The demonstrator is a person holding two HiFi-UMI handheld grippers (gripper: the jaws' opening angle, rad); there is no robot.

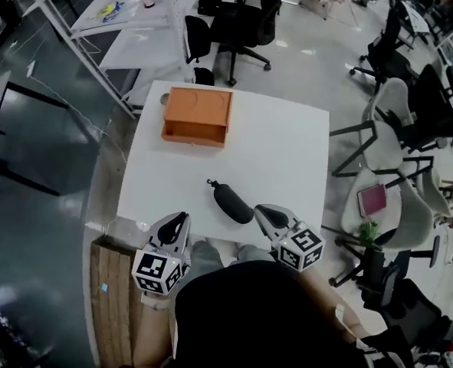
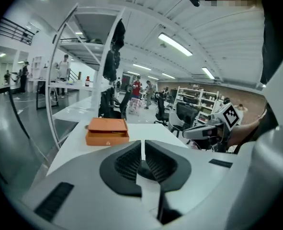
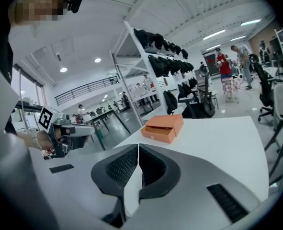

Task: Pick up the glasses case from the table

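Observation:
The black glasses case lies slantwise on the white table near its front edge, with a small loop at its far end. My left gripper hovers at the front edge, left of the case, shut and empty. My right gripper sits just right of the case, also shut and empty. In the left gripper view the shut left gripper faces the orange box, and the right gripper shows at the right. The case is hidden in both gripper views. The right gripper also looks shut in its own view.
An orange box with an open drawer slot stands at the table's far left, a small round object behind it. Office chairs crowd the right side. A wooden crate sits at the near left. A metal rack stands left.

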